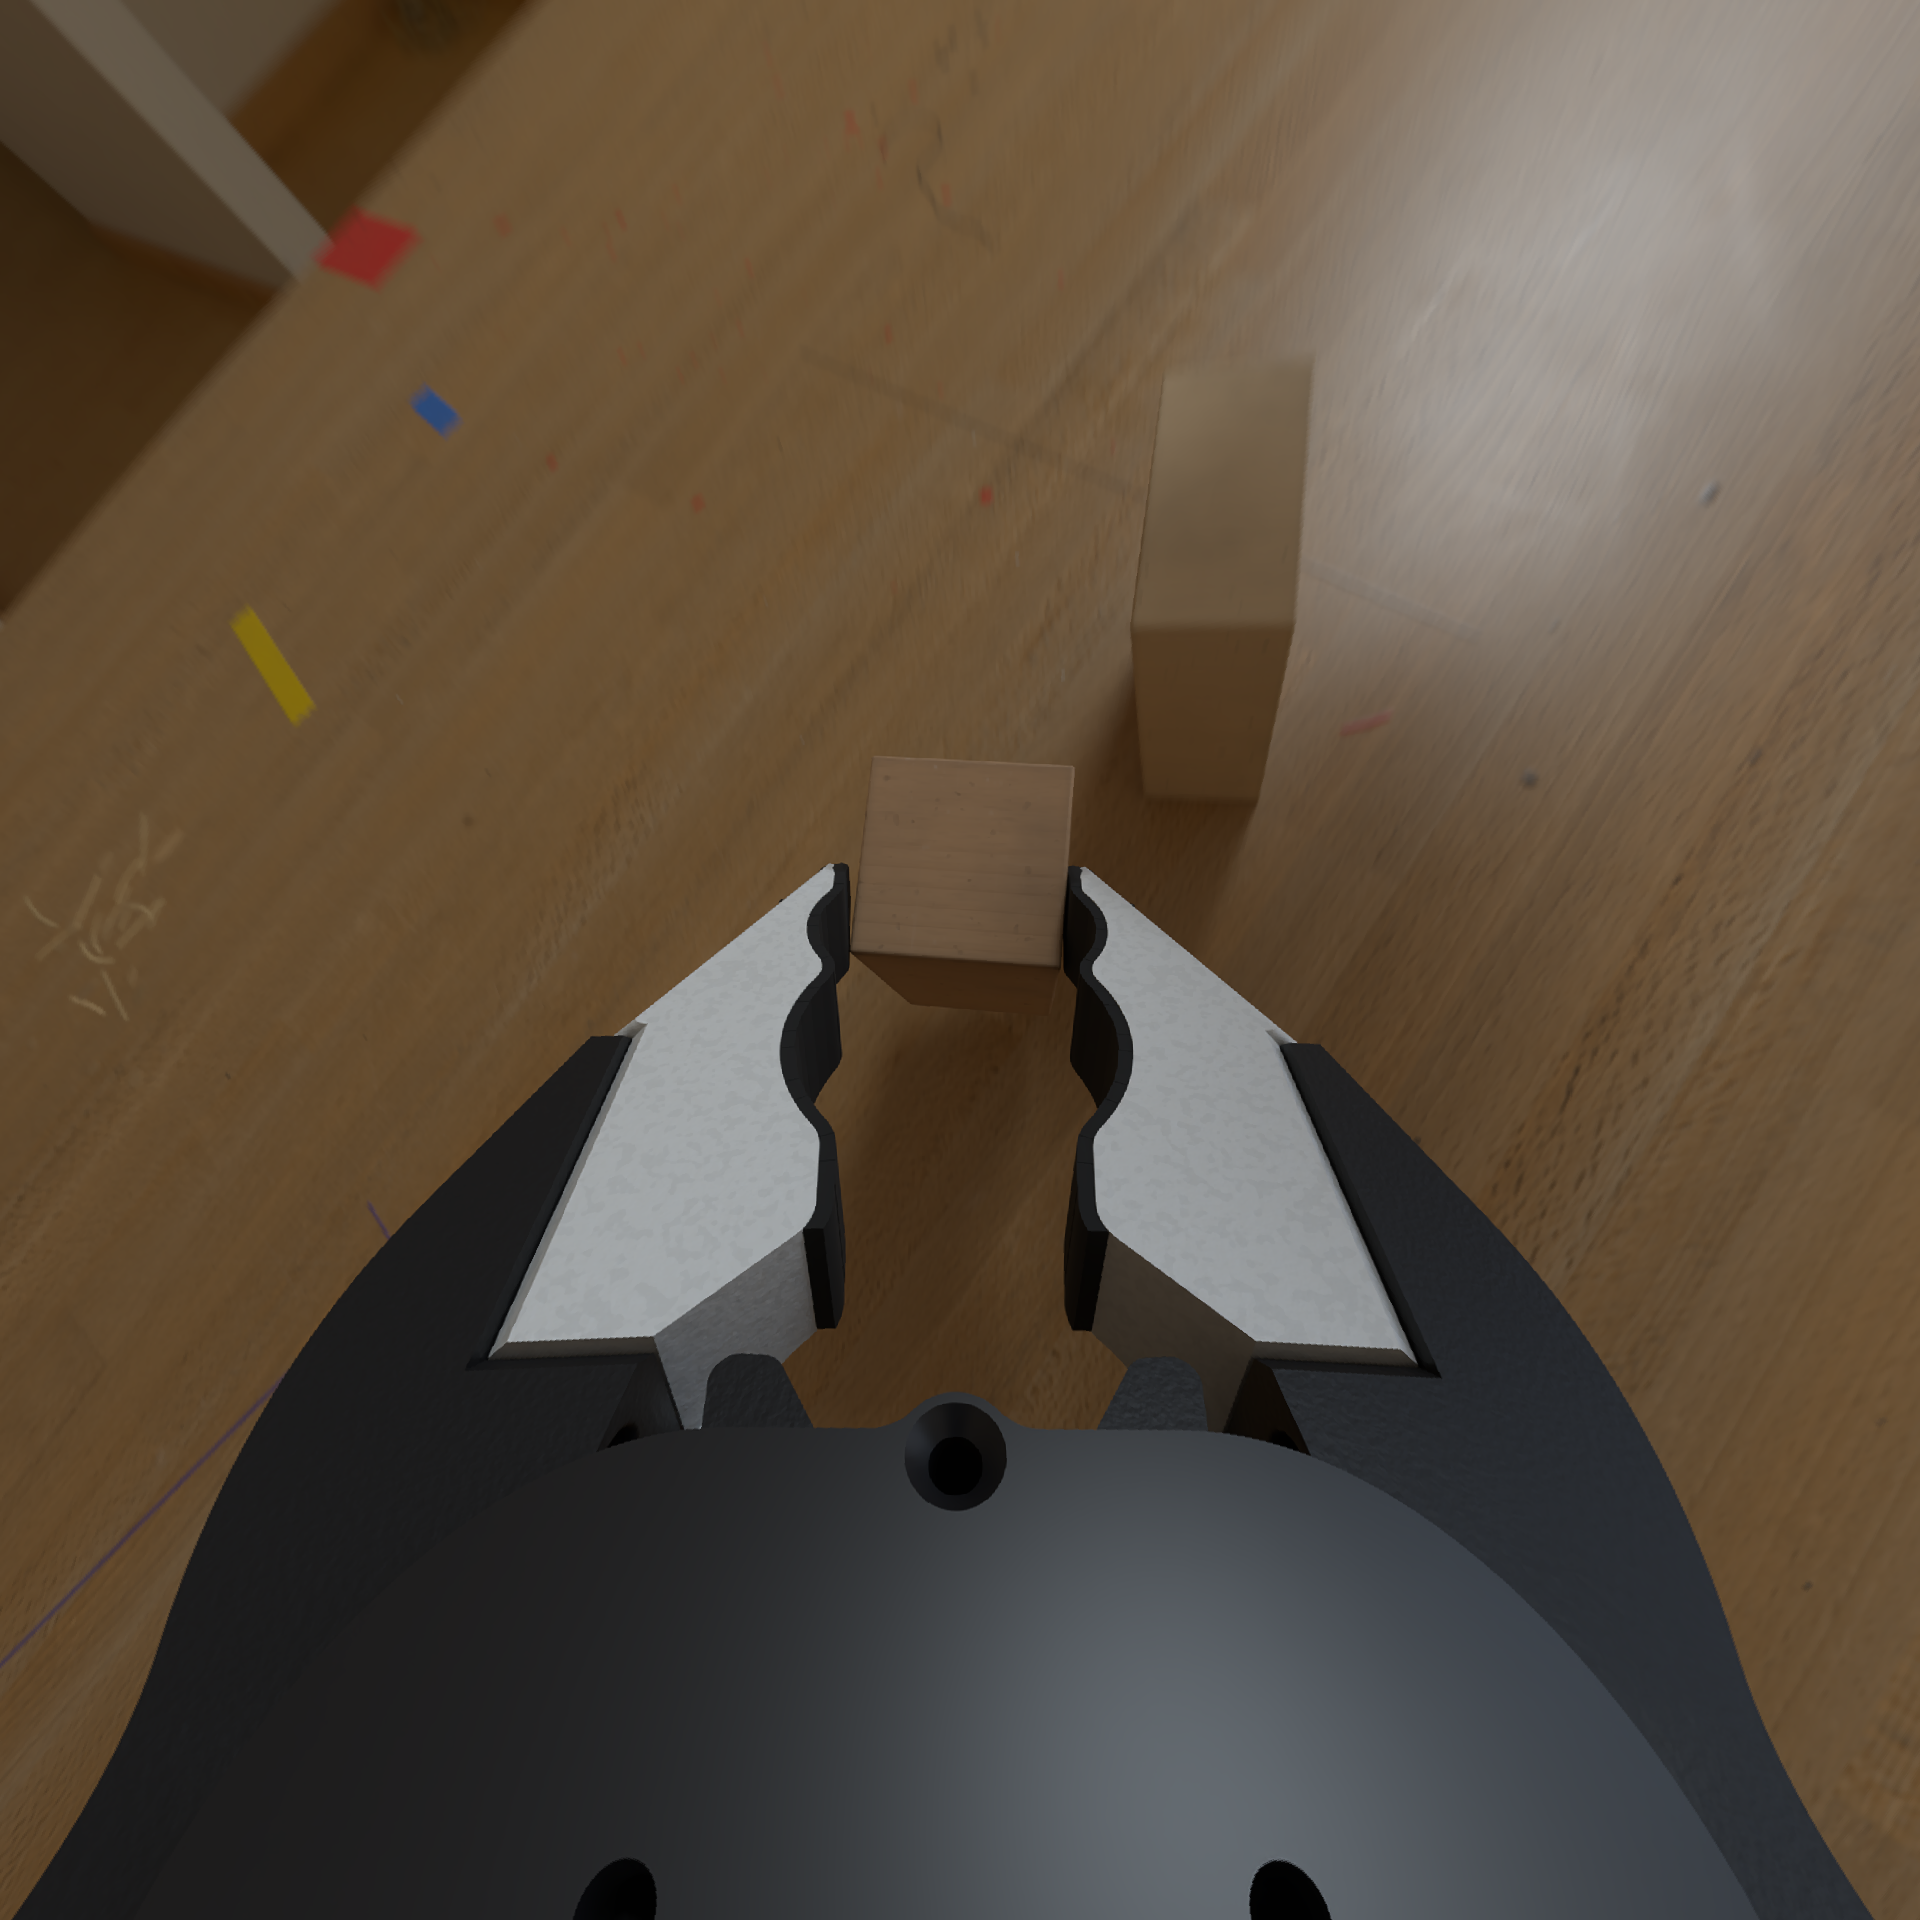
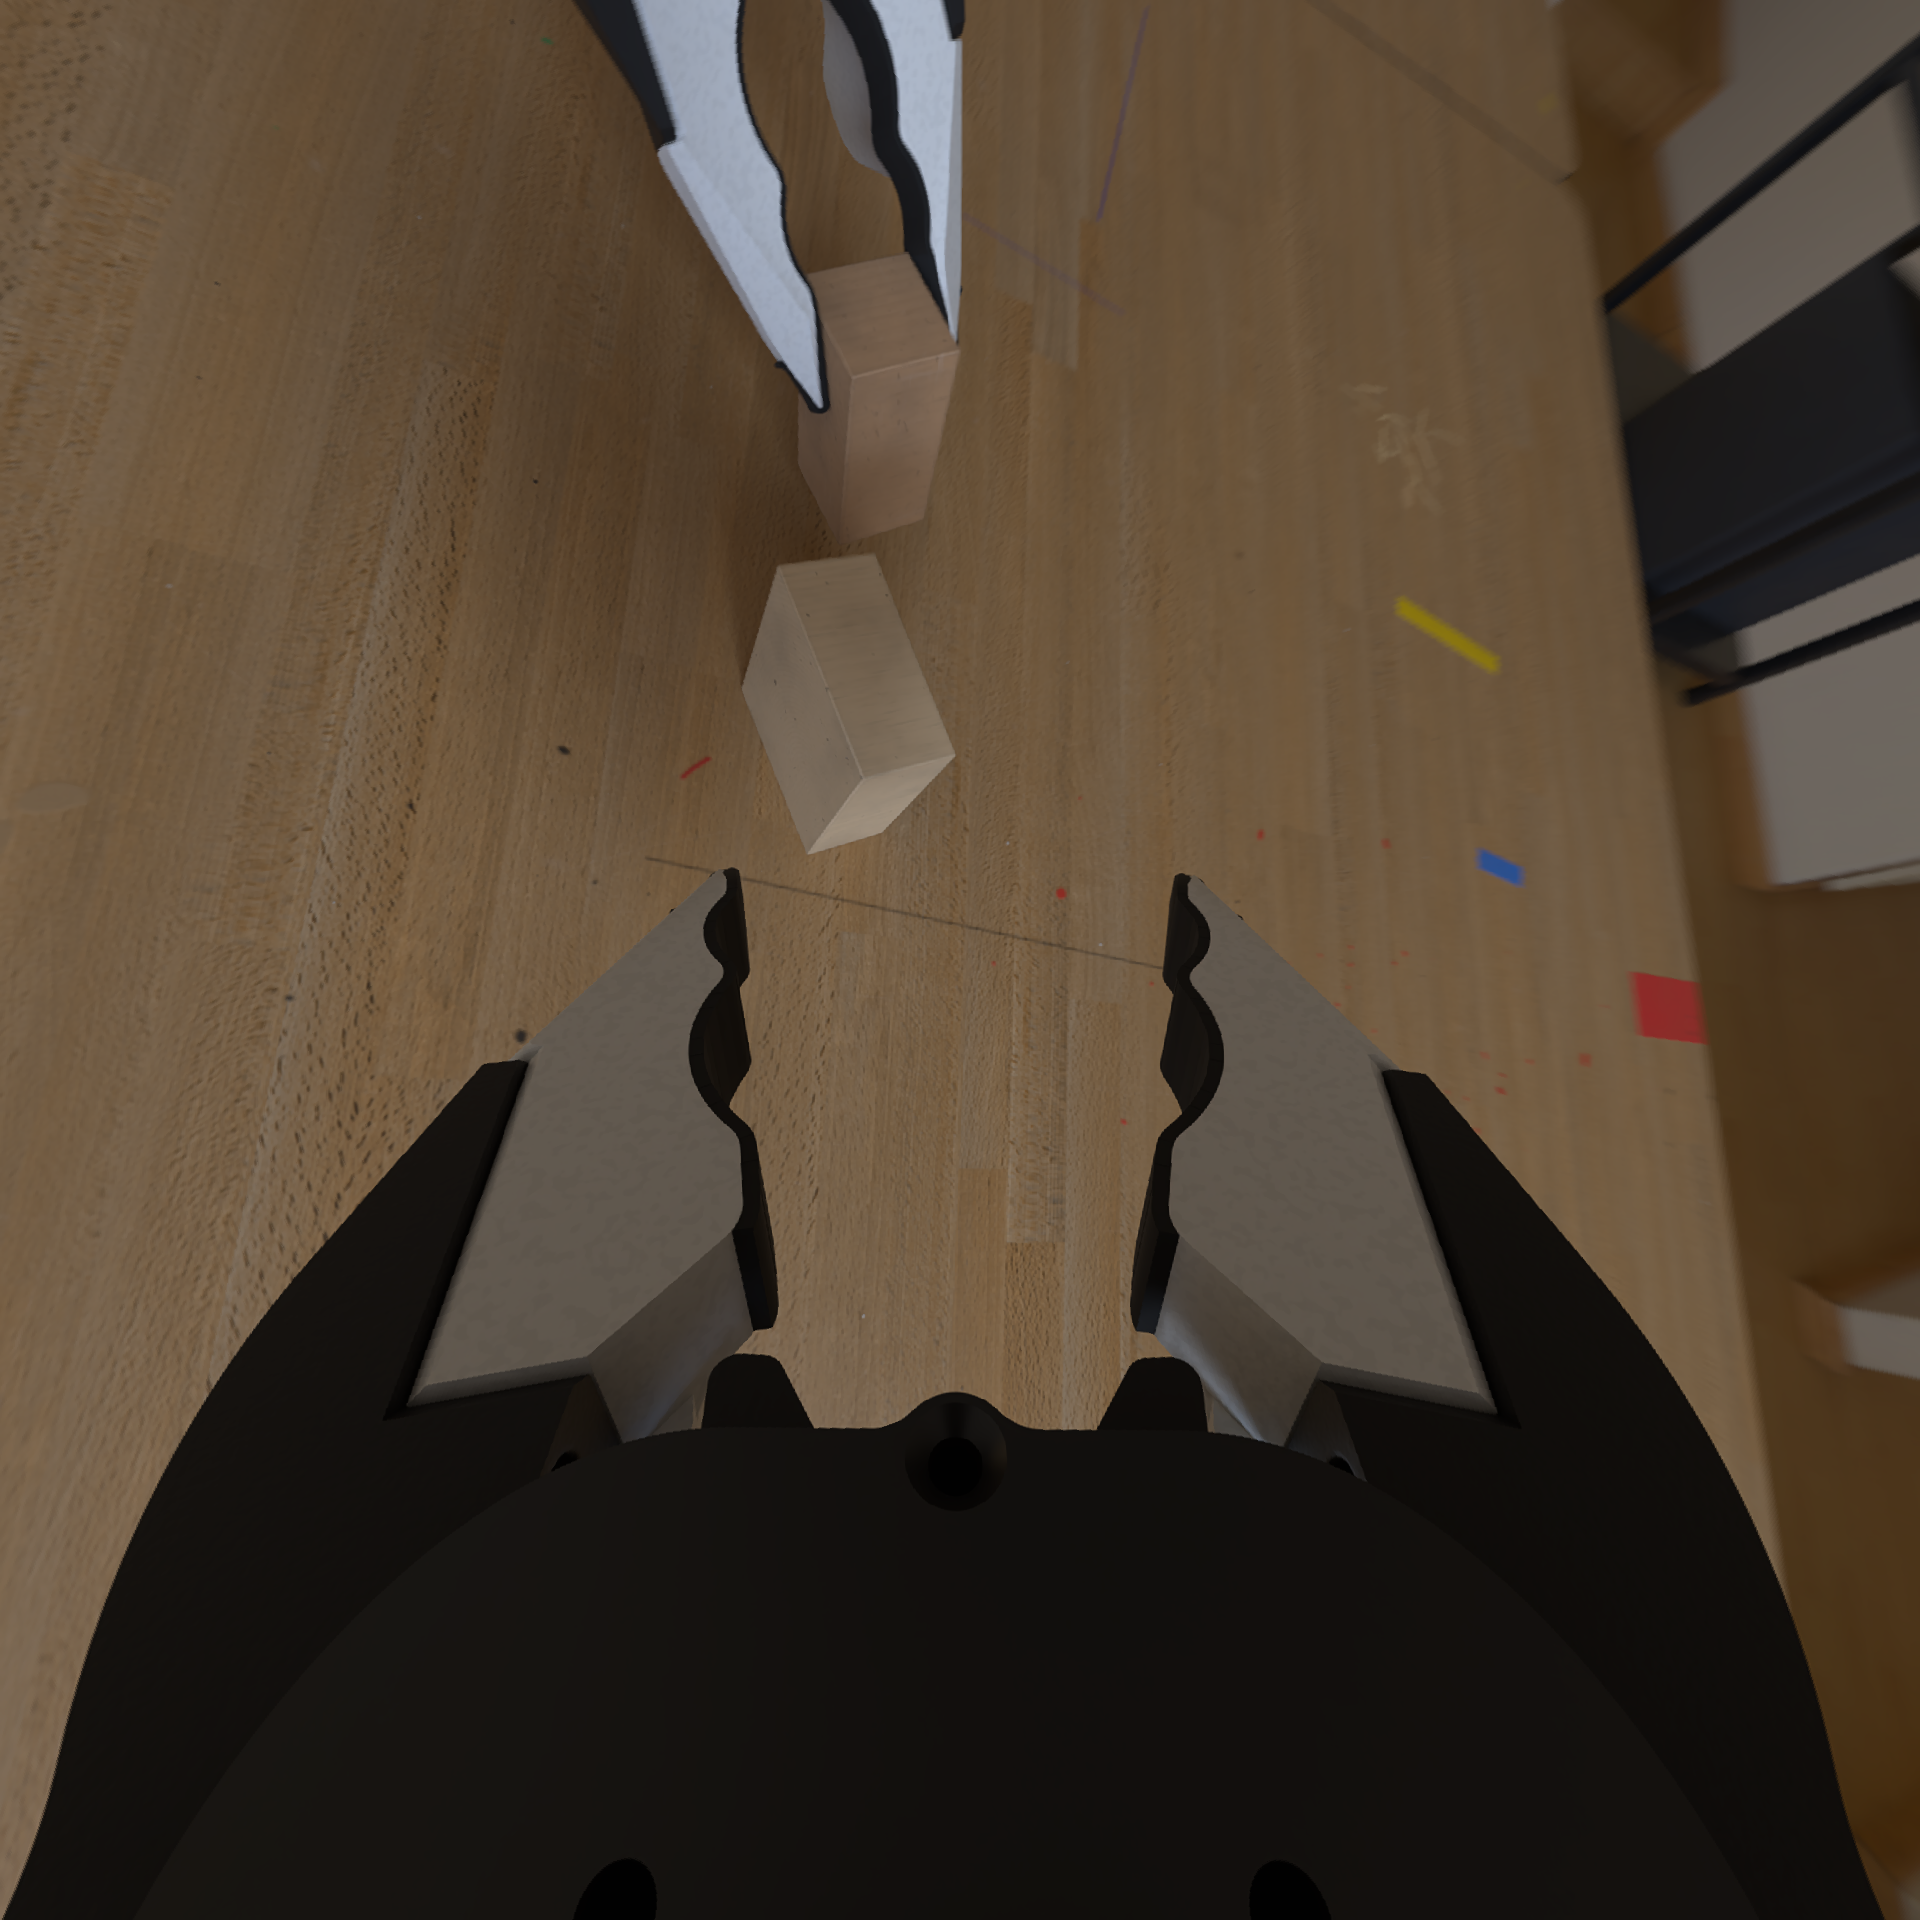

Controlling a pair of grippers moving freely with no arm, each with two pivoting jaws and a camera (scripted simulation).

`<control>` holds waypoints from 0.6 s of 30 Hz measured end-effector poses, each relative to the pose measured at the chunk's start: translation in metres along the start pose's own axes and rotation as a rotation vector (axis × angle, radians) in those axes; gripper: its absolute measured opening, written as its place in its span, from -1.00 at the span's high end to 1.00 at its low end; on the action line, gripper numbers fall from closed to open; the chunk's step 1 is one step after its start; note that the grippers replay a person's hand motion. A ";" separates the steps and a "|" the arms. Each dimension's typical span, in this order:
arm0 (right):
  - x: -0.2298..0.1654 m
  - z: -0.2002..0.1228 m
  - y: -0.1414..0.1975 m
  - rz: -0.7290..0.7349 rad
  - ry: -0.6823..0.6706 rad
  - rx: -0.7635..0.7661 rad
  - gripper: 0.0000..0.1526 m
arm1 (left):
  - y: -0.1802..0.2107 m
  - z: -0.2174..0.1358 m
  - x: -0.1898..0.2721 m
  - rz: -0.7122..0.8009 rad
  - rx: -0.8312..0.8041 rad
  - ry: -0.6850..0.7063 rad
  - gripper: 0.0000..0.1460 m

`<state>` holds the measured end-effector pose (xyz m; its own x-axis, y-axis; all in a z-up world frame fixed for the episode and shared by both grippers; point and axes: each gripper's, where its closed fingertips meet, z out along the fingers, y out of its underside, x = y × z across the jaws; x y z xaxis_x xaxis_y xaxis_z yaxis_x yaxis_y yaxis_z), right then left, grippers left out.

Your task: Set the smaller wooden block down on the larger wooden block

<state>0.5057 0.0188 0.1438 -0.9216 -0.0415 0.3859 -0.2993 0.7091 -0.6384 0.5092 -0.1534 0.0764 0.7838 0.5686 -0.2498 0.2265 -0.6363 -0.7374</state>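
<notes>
My left gripper (image 1: 961,873) is shut on the smaller wooden block (image 1: 966,862), gripping it by its two sides at the fingertips, and seems to hold it just above the wooden table (image 1: 623,623). The larger, paler wooden block (image 1: 1216,582) lies flat on the table beyond it and to the right, apart from it. In the right wrist view the left gripper (image 2: 883,358) comes in from the top with the smaller block (image 2: 883,436), and the larger block (image 2: 847,696) lies just in front of it. My right gripper (image 2: 956,883) is open and empty, short of the larger block.
Red (image 1: 364,246), blue (image 1: 434,408) and yellow (image 1: 272,665) tape marks lie near the table's left edge. A white furniture post (image 1: 156,135) stands past that edge. In the right wrist view a dark metal frame (image 2: 1766,436) stands beyond the table's right edge.
</notes>
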 end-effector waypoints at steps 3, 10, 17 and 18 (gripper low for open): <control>-0.015 -0.010 -0.009 -0.055 0.128 0.024 -0.07 | -0.035 -0.016 -0.001 -0.010 0.120 -0.012 0.44; -0.033 0.004 -0.025 -0.198 0.358 0.038 -0.04 | -0.101 -0.017 0.021 0.015 0.128 0.161 0.44; -0.030 0.015 -0.028 -0.197 0.407 0.067 -0.02 | -0.102 0.019 0.037 0.052 -0.013 0.206 0.44; -0.030 0.014 -0.029 -0.189 0.409 0.075 -0.02 | -0.102 0.022 0.039 0.059 -0.018 0.197 0.45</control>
<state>0.5380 -0.0102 0.1411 -0.6803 0.1264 0.7220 -0.4839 0.6623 -0.5719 0.5042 -0.0552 0.1281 0.8934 0.4184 -0.1637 0.1858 -0.6758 -0.7133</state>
